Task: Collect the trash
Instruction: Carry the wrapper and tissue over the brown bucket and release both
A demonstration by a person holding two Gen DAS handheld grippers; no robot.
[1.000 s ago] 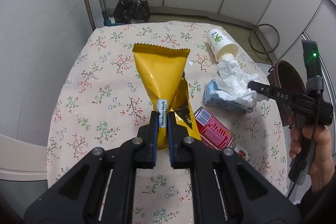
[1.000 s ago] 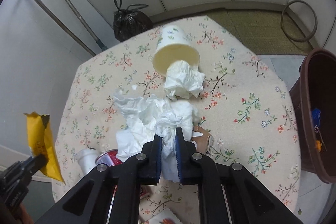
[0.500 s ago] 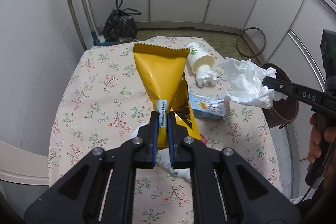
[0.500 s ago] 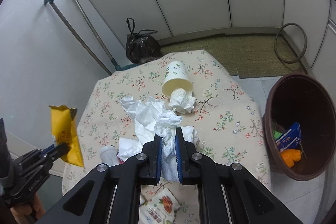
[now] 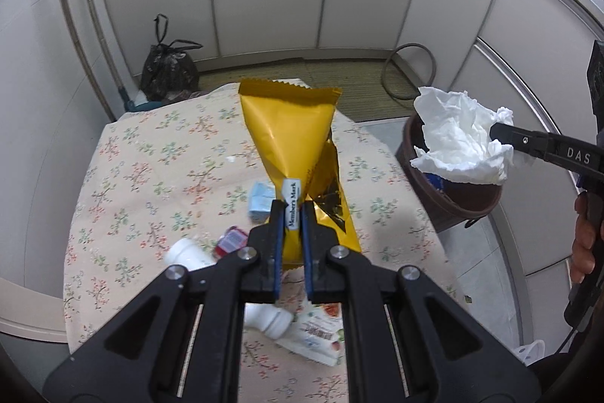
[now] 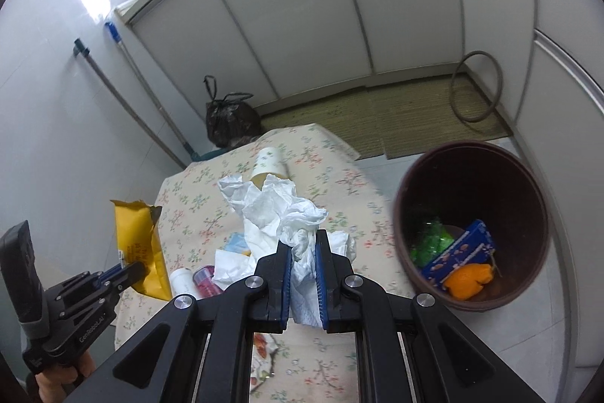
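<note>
Above the floral table point(image 5: 124, 153) I hold both grippers clear of the clutter, left gripper point(image 5: 291, 214) clamped on the yellow wrapper point(image 5: 288, 138), right gripper point(image 6: 304, 248) pinching crumpled tissue point(image 6: 275, 210) beside the brown bin point(image 6: 524, 176), ready, I judge, for dropping in.

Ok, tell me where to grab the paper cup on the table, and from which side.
Take the paper cup by its side wall, near the middle, coming from above. It lies on its side on the table with the open mouth toward the camera, so the round wall faces up and the fingers can close across it. Tissue hides part of the mouth.
</note>
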